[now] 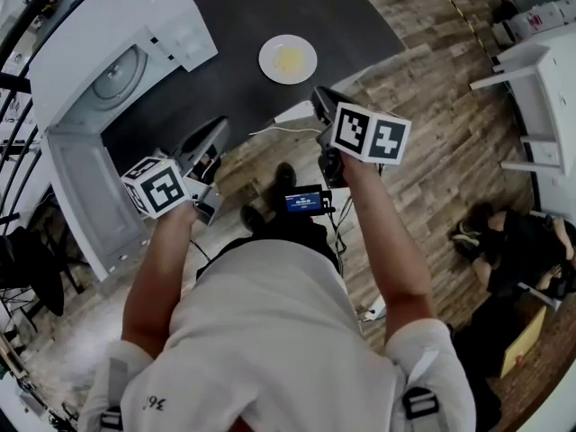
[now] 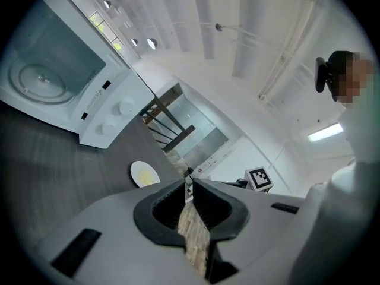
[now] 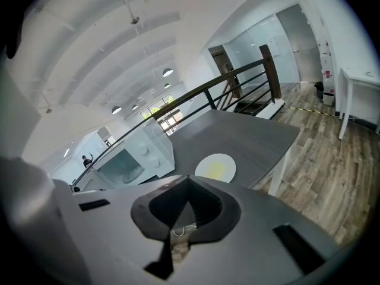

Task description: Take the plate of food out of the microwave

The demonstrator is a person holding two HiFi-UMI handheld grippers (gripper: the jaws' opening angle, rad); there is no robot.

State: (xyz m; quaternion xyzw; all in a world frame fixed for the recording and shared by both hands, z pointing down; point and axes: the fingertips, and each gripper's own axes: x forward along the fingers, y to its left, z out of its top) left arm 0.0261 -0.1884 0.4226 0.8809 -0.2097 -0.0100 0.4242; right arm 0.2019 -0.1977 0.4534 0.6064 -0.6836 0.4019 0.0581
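I have both grippers raised in front of me, off the table's near edge and over the wood floor [image 1: 450,160]. The left gripper [image 1: 219,130] sits left of centre in the head view. In its own view the two ribbed pads lean in until their tips come together, with only floor showing through the wedge lower down. Nothing is clamped in it. The right gripper [image 1: 318,94] is just right of centre, its cube [image 1: 371,134] facing my camera. Its view shows the pads meeting at the tips in a tent shape, also with nothing in them.

The plate [image 1: 288,58] lies flat on the dark table [image 1: 360,16], top centre of the head view, with a pale yellow patch of food in its middle. It is outside the microwave [image 1: 117,57] and well apart from both grippers, nearer the right one. The microwave fills the upper left of that view. Its door [image 1: 85,196] is swung open toward the lower left, and the round turntable [image 1: 117,72] shows inside the cavity.

A small lit screen [image 1: 303,202] hangs at my chest between my arms. At the right edge are a white table [image 1: 540,79] and, below it, a person [image 1: 517,246] in dark clothes low on the floor.
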